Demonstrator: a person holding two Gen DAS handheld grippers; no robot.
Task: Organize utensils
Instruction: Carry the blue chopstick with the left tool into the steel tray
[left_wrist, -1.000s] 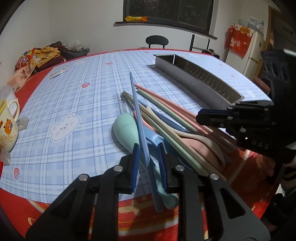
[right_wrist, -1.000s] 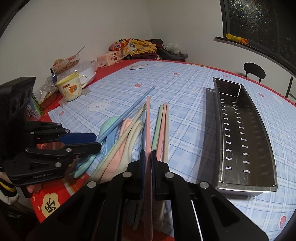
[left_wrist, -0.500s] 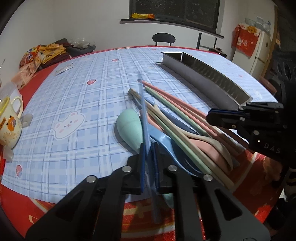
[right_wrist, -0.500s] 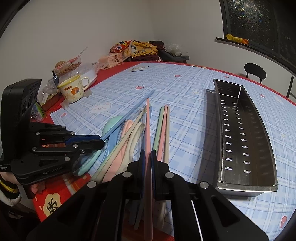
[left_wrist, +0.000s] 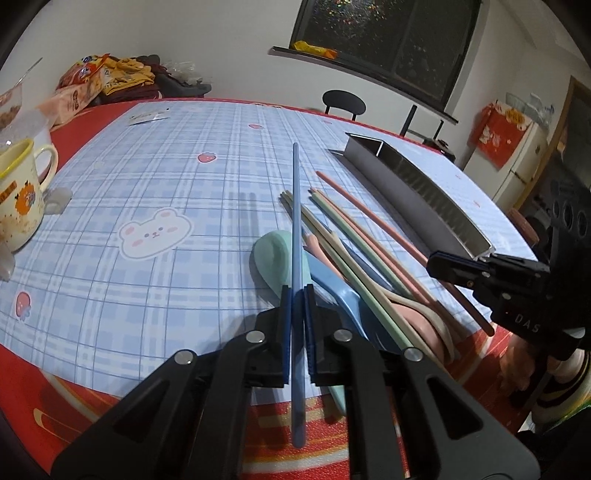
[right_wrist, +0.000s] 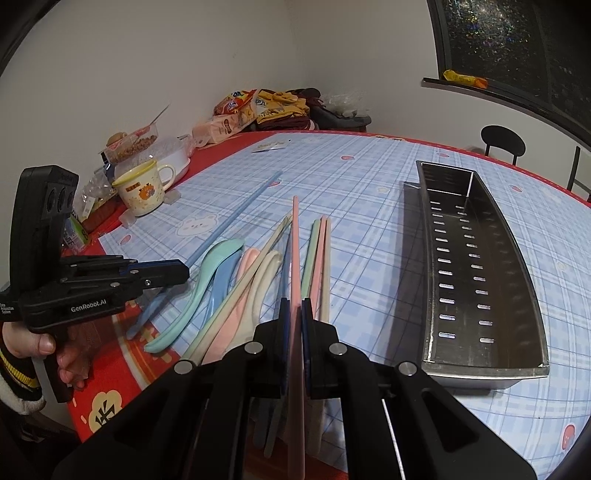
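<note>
Left claw pinches a blue chopstick; right claw pinches a pink chopstick. Both sticks run straight out along the claw fingers, tips forward over the worktop. Remaining utensil pile lies between the two claws. Steel tray sits to the right of the pile, long axis roughly parallel to the pink stick, just beside the right claw, well apart from the left. Judgement: right hand is nearer; a sideways shift should line its stick up with the tray.
</note>
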